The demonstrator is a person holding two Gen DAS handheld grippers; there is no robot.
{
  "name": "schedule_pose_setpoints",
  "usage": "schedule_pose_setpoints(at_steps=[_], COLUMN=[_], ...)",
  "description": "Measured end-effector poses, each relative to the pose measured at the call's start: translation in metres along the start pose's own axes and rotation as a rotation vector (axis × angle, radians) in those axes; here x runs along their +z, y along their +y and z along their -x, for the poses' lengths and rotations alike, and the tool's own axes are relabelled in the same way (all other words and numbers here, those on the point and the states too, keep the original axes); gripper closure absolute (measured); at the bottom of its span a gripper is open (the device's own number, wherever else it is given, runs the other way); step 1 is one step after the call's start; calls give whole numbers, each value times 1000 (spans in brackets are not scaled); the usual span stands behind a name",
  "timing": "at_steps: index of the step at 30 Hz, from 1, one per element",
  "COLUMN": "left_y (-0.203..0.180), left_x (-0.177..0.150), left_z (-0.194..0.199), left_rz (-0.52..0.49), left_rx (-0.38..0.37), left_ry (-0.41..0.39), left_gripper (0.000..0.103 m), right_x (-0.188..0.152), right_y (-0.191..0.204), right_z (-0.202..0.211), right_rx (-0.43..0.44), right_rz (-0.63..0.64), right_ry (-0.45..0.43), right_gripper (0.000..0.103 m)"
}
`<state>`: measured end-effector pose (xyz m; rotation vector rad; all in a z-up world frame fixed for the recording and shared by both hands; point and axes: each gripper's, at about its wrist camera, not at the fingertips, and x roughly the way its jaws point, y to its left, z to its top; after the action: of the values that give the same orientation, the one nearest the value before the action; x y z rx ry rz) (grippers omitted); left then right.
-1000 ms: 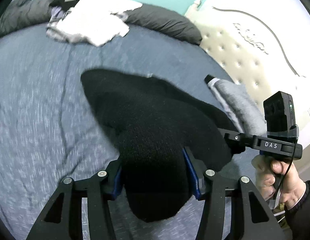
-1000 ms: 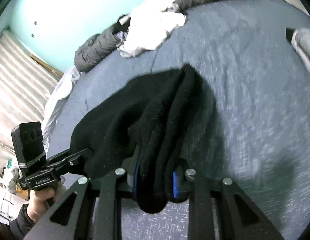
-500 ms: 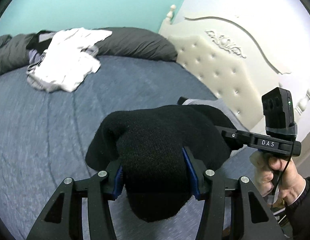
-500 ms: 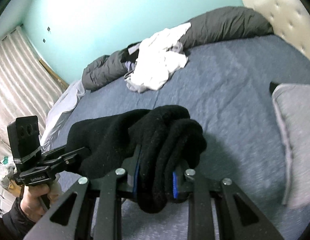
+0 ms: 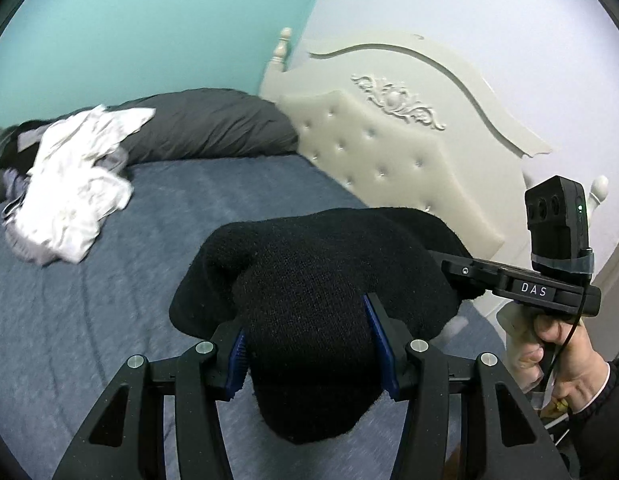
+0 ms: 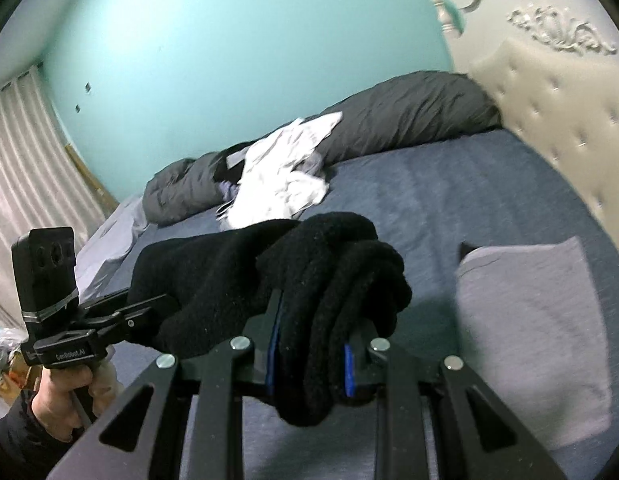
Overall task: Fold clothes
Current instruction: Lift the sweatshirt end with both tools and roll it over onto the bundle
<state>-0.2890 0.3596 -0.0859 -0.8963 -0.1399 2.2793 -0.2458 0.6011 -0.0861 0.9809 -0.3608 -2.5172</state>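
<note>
Both claws clamp black garment (image 5: 309, 280) | folded grey cloth (image 6: 529, 320) (right view only)

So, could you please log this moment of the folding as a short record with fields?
held item: black knit garment, bunched, lifted above the bed
left gripper: shut on one end of it
right gripper: shut on the other end, folds stacked between its fingers
surface: blue bedspread
folded already: grey garment, flat near the headboard
waiting: white clothes pile against a dark grey duvet
</note>
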Motion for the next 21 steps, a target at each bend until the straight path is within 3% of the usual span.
schedule_pose_setpoints(at_steps=[17,21], left_y=[-84,-104], left_x=[66,74], left_z=[-130,-155], left_rz=[-57,-62], left_rx=[-88,-105], left_ry=[-35,-64], left_gripper=[47,47], right_x=[59,49], right_y=[-124,-153], right_z=[48,46], right_rx=[-164,-207], right_rz=[15,8], right_ry=[-95,-89], right_gripper=[80,80])
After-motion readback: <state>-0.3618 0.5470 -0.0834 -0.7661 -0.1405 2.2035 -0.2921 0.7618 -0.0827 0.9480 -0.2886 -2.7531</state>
